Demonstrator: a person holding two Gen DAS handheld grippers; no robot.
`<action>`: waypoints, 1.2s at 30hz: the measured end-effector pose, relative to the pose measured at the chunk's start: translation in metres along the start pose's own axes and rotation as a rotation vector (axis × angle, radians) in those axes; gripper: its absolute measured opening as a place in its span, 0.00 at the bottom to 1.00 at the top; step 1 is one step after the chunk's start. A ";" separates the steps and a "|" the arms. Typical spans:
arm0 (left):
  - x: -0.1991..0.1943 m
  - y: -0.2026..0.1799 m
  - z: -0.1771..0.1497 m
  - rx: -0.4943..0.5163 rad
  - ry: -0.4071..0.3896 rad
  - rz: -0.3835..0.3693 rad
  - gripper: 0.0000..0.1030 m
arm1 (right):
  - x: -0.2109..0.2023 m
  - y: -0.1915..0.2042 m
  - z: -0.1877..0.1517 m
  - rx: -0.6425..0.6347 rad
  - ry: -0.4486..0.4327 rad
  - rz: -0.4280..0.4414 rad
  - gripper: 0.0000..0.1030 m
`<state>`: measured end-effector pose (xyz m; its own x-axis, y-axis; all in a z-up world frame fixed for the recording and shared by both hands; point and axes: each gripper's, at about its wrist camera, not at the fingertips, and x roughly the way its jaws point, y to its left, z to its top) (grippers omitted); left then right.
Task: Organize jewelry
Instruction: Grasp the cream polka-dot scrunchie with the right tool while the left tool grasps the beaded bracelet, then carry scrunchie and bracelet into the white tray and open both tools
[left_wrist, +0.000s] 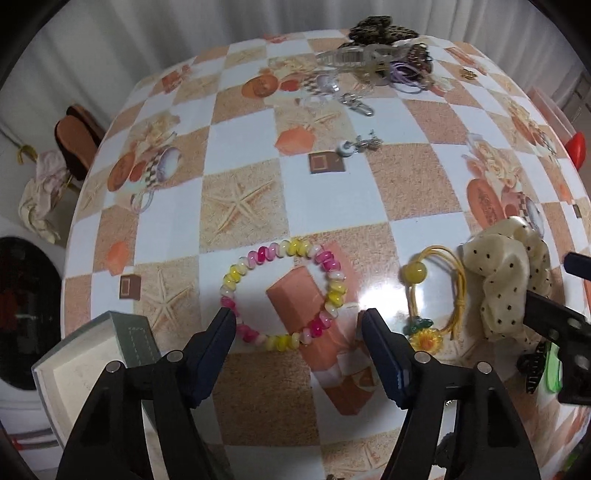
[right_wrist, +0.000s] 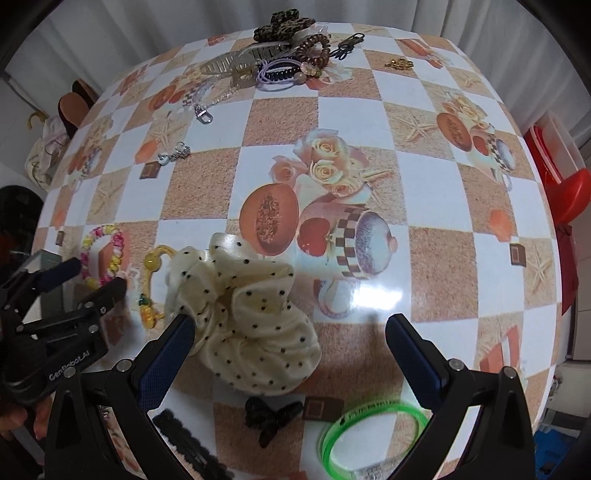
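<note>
The left gripper (left_wrist: 297, 321) has its jaws apart and empty — the one beaded bracelet (left_wrist: 282, 295) lies flat on the table (left_wrist: 243, 147) just ahead, between its fingertips. The right gripper (right_wrist: 290, 332), also apart, hovers by one dotted scrunchie (right_wrist: 251, 314). One open box (left_wrist: 88, 354) sits left of the left gripper, which is nearer to the bracelet.
</note>
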<state>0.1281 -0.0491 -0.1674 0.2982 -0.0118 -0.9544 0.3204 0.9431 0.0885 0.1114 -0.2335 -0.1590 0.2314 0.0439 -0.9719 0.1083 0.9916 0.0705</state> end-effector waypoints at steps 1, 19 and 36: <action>0.000 -0.001 0.000 0.005 -0.004 -0.001 0.71 | 0.003 0.000 0.000 -0.004 0.001 0.000 0.95; -0.038 0.016 -0.007 -0.090 -0.068 -0.203 0.14 | -0.014 -0.003 -0.003 0.080 -0.058 0.132 0.12; -0.110 0.074 -0.038 -0.231 -0.176 -0.190 0.14 | -0.068 0.019 -0.009 0.082 -0.108 0.217 0.12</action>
<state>0.0850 0.0349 -0.0663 0.4094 -0.2323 -0.8823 0.1793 0.9687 -0.1719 0.0888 -0.2165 -0.0938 0.3587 0.2367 -0.9029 0.1216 0.9472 0.2966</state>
